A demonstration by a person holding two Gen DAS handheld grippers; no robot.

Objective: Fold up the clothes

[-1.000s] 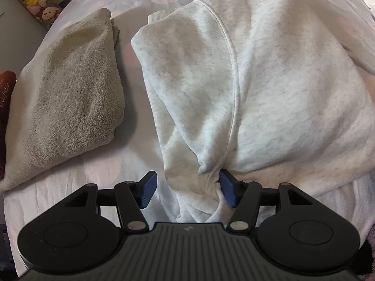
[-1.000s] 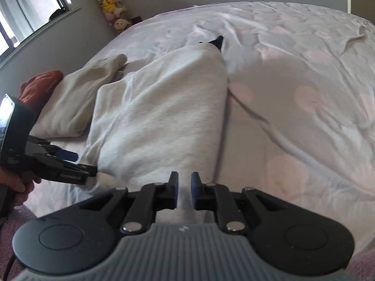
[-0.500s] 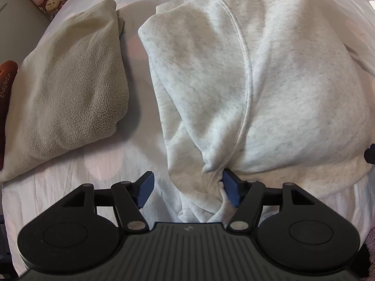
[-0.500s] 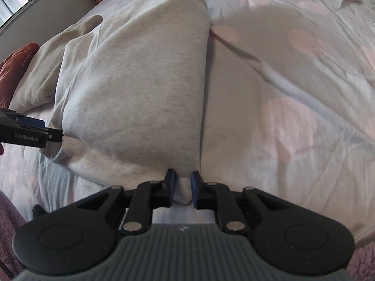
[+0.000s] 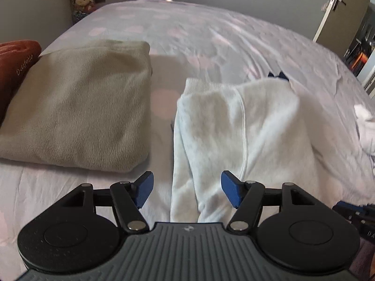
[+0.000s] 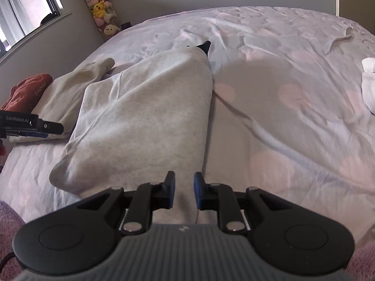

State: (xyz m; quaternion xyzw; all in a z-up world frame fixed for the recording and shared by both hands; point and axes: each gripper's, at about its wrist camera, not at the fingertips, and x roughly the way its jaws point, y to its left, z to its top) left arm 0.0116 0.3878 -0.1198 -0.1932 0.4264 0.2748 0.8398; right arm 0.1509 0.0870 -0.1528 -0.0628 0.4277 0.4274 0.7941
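Note:
A folded light grey sweatshirt (image 5: 241,126) lies on the bed, also shown in the right wrist view (image 6: 145,117). My left gripper (image 5: 187,190) is open at its near left corner, the cloth lying loose between the fingers. My right gripper (image 6: 184,193) is partly open at the near right edge, with the hem between its fingers but not pinched. The left gripper also shows at the left of the right wrist view (image 6: 44,126). A dark blue bit of fabric (image 6: 205,46) sticks out at the sweatshirt's far end.
A folded beige fleece (image 5: 79,107) lies left of the sweatshirt, with a rust-red cloth (image 5: 14,58) beyond it. The bed sheet (image 6: 293,93) is pale with pink dots. A white garment (image 6: 368,84) lies at the right. Plush toys (image 6: 100,7) stand by the wall.
My right gripper has opened and released the hem. Both grippers have pulled back and tilted up from the sweatshirt, which now lies flat and folded.

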